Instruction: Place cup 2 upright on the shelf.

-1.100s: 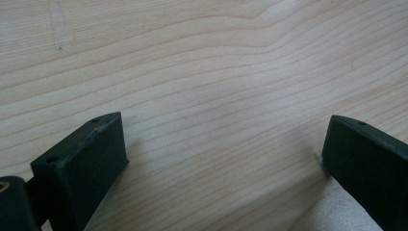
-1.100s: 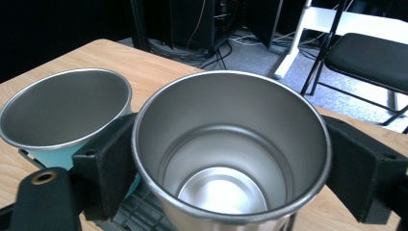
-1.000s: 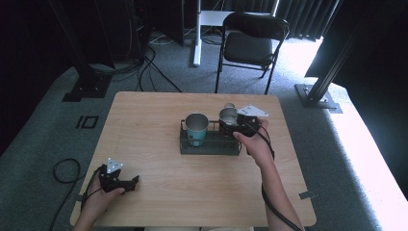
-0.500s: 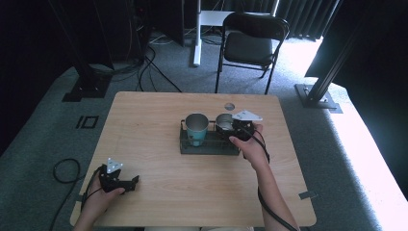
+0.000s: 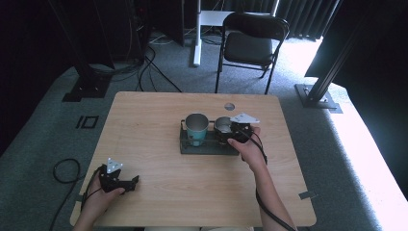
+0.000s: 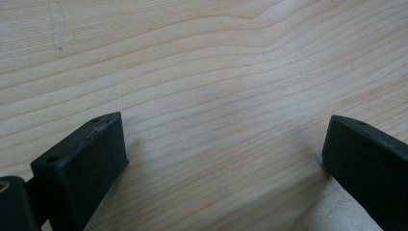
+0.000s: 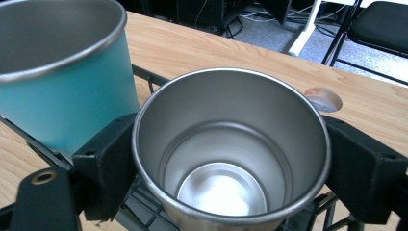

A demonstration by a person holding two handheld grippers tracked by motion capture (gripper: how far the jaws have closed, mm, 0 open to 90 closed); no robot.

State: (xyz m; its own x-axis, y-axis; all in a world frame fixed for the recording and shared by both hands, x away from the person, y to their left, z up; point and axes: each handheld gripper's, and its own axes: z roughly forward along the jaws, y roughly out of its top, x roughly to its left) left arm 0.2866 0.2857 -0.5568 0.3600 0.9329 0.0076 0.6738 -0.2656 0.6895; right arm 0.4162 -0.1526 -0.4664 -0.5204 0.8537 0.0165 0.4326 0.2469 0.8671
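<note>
Since a second ago your right gripper [image 5: 230,132] has carried the upright bare steel cup [image 7: 231,149], clamped between its jaws, down beside the teal metal cup [image 5: 196,129] on the dark wire rack [image 5: 208,148] mid-table; your left gripper [image 5: 126,184] rests spread at the near-left corner.

Wooden table [image 5: 159,144]: light grain, rectangular, with a round cable hole [image 5: 229,106] near its far edge. Black folding chair [image 5: 252,43]: on the grey carpet beyond the table's far edge, seat facing the table. White desk leg [image 5: 196,33]: upright, left of the chair. Black cables [image 5: 149,62]: loose on the carpet beyond the table's far left corner. Black stand base [image 5: 85,89]: just off that corner. Metal frame foot [image 5: 317,94]: beside the table's far right corner.
</note>
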